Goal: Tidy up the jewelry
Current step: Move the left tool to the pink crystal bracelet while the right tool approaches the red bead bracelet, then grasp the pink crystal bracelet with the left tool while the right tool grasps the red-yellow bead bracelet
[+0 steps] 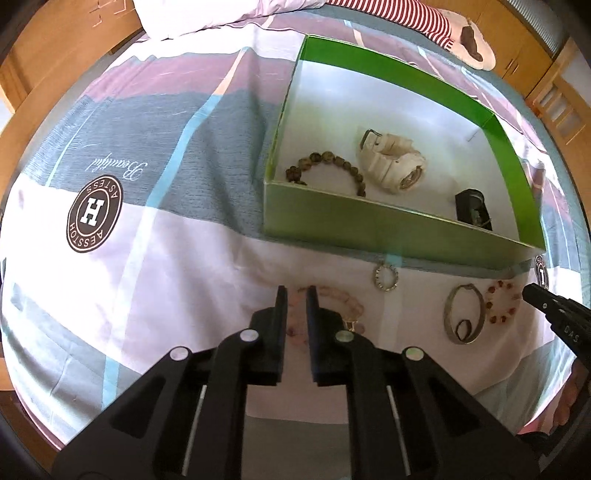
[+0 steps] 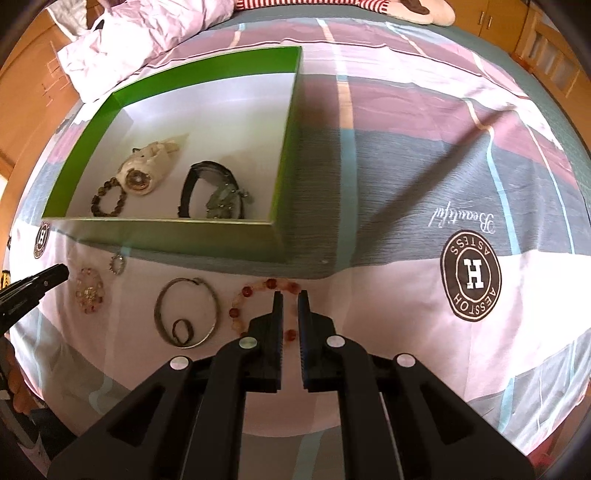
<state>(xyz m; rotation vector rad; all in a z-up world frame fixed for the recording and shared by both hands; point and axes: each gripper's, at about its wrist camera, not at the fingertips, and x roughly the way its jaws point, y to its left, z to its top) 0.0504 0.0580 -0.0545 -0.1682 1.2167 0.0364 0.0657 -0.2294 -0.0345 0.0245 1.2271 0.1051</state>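
Note:
A green box (image 1: 369, 227) on the bed holds a brown bead bracelet (image 1: 325, 160), a white watch (image 1: 391, 162) and a black watch (image 1: 472, 210). In front of it lie a small stone ring (image 1: 386, 277), a silver bangle (image 1: 464, 314), a red bead bracelet (image 2: 255, 291) and a pink bead bracelet (image 1: 343, 299). My left gripper (image 1: 297, 295) points down at the pink bracelet's left edge. Its jaws are a narrow gap apart with beads showing between them; contact is unclear. My right gripper (image 2: 290, 297) is shut over the red bracelet, which lies flat.
The patterned bedspread (image 1: 94, 218) stretches away left of the box in the left wrist view. A white pillow (image 1: 207, 14) and a striped plush toy (image 1: 424, 18) lie at the head of the bed. Wooden furniture (image 1: 44, 55) surrounds the bed.

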